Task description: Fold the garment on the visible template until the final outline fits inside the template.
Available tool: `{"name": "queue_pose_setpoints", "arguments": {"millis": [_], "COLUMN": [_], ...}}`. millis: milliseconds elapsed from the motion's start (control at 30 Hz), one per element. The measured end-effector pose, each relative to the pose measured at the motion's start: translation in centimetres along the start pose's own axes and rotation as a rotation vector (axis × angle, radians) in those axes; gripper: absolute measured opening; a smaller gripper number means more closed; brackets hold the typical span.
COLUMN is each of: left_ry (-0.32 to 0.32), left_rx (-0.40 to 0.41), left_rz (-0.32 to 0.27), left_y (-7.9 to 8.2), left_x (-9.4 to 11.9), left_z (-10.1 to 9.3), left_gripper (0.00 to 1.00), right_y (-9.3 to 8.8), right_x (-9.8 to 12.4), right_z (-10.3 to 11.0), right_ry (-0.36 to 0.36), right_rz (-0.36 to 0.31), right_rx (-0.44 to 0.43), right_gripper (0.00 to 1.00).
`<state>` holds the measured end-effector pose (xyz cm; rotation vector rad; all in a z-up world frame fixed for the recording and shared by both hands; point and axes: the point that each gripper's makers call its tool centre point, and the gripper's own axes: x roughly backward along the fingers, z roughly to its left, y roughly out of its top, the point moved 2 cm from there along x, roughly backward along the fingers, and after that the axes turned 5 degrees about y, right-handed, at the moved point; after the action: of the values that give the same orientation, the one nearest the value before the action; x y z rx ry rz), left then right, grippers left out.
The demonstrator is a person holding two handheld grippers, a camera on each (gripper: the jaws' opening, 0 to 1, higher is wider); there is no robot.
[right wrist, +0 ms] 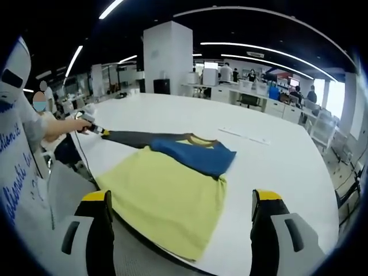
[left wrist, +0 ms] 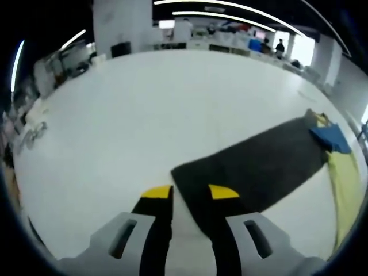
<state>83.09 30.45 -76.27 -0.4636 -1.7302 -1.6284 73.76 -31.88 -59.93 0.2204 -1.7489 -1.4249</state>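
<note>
Yellow shirt lies flat, folding scarcely begun

Yellow fabric makes up the body of the garment, which lies spread on the white desk with a blue part near its collar and one long dark grey sleeve stretched out straight to the side. In the left gripper view that sleeve's end sits just ahead of the left gripper, whose jaws stand apart, holding nothing. The right gripper hovers near the hem with its jaws wide apart and empty. I cannot make out a template outline under the cloth. By my judgement nearly all the work remains: the sleeve must come in over the body, then the body needs folding down
</note>
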Motion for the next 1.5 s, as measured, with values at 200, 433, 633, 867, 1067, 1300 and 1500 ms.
{"name": "queue_pose_setpoints", "arguments": {"millis": [200, 433, 633, 867, 1067, 1300, 1500], "left_ry": [-0.007, -0.003, -0.016, -0.009, -0.002, -0.010, -0.041], "left_rx": [0.005, 0.023, 0.046, 0.027, 0.096, 0.158, 0.219], "left_rz": [-0.004, -0.028, -0.038, -0.015, -0.024, -0.061, -0.104], "left_y": [0.0, 0.2, 0.2, 0.3, 0.4, 0.6, 1.6], "left_x": [0.0, -0.2, -0.2, -0.5, -0.5, -0.1, 0.6], "left_z": [-0.4, -0.5, -0.9, -0.9, -0.9, -1.1, -1.6], "left_gripper": [0.13, 0.06, 0.00, 0.00, 0.00, 0.00, 0.00], "right_y": [0.1, 0.3, 0.0, 0.0, 0.1, -0.1, -0.2], "right_x": [-0.1, 0.0, 0.2, 0.6, 1.0, 1.2, 1.2], "right_z": [0.1, 0.1, 0.1, 0.1, -0.1, -0.1, 0.0], "right_ry": [0.007, 0.009, 0.004, -0.008, -0.023, -0.032, -0.027], "right_rz": [0.001, -0.013, -0.011, -0.019, -0.024, -0.023, -0.014], "right_rx": [0.007, 0.005, 0.006, 0.003, 0.012, 0.001, 0.006], "right_gripper": [1.00, 1.00, 1.00, 1.00, 1.00, 1.00, 1.00]}}
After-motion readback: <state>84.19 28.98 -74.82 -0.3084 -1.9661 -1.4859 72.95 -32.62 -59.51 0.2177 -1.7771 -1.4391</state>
